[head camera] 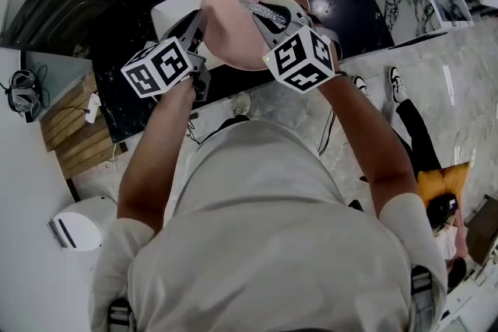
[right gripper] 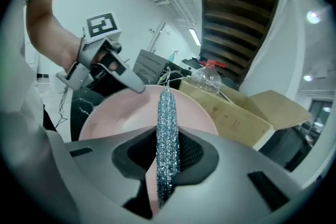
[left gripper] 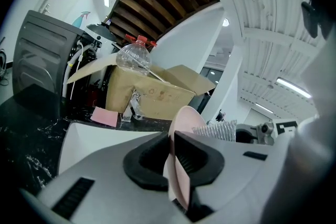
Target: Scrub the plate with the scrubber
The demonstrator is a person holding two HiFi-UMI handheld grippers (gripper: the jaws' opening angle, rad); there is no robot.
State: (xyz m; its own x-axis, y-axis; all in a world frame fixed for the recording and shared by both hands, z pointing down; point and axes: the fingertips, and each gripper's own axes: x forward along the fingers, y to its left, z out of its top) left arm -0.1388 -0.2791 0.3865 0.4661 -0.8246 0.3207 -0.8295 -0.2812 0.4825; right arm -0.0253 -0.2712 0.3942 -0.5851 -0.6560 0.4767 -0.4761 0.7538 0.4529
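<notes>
Right claw (right gripper: 168, 159) grips scrubber (right gripper: 167, 123), left claw (left gripper: 173, 162) plate (left gripper: 186, 117)

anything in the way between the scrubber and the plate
Nothing visible. The right gripper is shut on the scrubber, right over the open face of the plate. The left gripper only clamps the left rim, clear of that face.
</notes>
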